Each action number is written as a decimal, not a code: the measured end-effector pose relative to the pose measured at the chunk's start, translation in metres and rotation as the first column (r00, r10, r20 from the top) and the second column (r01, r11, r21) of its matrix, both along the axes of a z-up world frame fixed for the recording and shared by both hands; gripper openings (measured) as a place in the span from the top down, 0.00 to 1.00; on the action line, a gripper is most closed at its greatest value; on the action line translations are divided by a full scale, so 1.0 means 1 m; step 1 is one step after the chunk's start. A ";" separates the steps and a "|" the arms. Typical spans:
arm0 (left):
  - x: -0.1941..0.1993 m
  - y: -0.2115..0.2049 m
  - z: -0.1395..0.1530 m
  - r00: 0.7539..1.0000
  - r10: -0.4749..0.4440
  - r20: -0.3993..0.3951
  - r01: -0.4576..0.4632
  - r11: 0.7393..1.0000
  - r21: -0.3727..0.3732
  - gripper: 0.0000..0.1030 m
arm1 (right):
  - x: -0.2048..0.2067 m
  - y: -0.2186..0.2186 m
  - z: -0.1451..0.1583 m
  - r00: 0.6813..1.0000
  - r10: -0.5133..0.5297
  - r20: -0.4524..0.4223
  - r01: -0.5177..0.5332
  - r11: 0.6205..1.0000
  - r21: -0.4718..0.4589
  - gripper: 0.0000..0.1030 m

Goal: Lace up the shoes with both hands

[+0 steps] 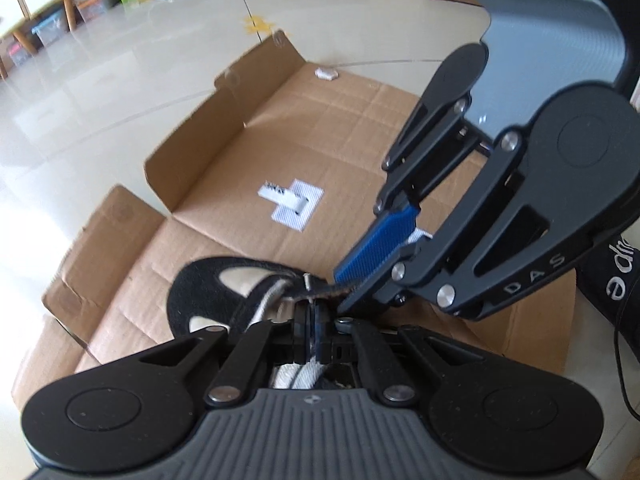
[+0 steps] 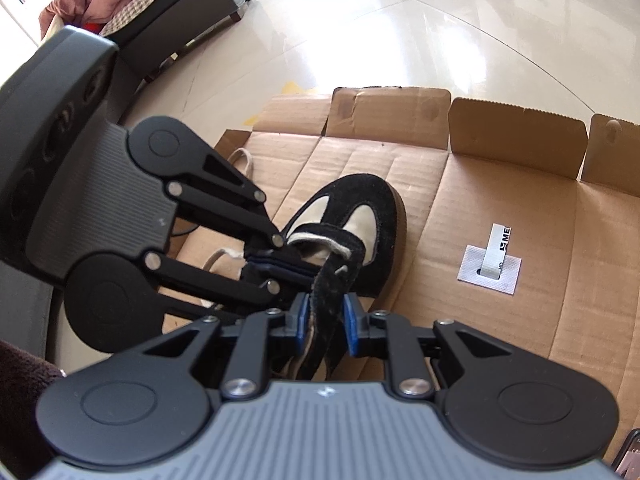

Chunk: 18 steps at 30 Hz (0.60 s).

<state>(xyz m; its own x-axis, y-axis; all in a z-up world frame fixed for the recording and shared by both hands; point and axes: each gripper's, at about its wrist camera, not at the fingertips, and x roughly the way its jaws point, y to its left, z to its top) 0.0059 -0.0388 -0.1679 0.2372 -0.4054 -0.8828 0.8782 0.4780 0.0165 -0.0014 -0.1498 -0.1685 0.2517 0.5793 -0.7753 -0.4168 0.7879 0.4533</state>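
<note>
**Lacing barely begun: both grippers working at the shoe's throat**

Nearest to us in the right wrist view, we are holding the right gripper (image 2: 325, 326) over the shoe's eyelet flap (image 2: 326, 300), a black suede strip that is running up between the two blue pads (image 2: 350, 328). The jaws are standing a little apart; the flap is lying between them, close to the left pad, with a gap showing on the right side, so we are judging this a loose hold at best, not a firm clamp.

Just beyond, we are keeping the left gripper (image 2: 276, 262) clenched. From its own camera the fingers are meeting with no gap at the tongue area, and a thin pale strand seems to be pinched there, probably the lace (image 2: 340, 250); the blur is keeping us from saying for certain.

Farther out, the shoe (image 2: 360, 216) is lying on the cardboard (image 2: 500, 200), toe pointing toward the far flaps, nearer the sheet's left edge than its right. A white label (image 2: 490, 270) is sitting well apart, to the right.

As for progress, we are seeing only one cream lace pass crossing the throat near the toe, with loose loops trailing off beside the left gripper. We are judging the upper eyelets as unthreaded, and no bow is tied yet, so most of the work is remaining.
</note>
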 end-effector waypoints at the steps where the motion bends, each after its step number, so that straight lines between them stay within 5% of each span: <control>1: 0.001 0.000 0.000 1.000 0.005 -0.006 -0.005 1.000 -0.006 0.99 | 0.001 -0.001 0.000 1.000 -0.002 -0.009 0.002 1.000 0.007 0.76; 9: 0.002 0.001 -0.002 1.000 0.005 -0.010 -0.005 1.000 -0.004 0.99 | 0.012 -0.033 0.000 0.979 -0.133 -0.157 0.161 0.970 0.183 0.74; 16: 0.000 -0.003 -0.001 1.000 -0.013 -0.001 0.013 1.000 0.013 0.98 | 0.030 -0.039 -0.017 0.946 -0.208 -0.251 0.265 0.939 0.221 0.76; 18: 0.001 -0.003 -0.002 1.000 -0.010 -0.003 0.010 1.000 0.013 0.98 | 0.032 -0.035 -0.022 0.941 -0.216 -0.262 0.277 0.934 0.225 0.84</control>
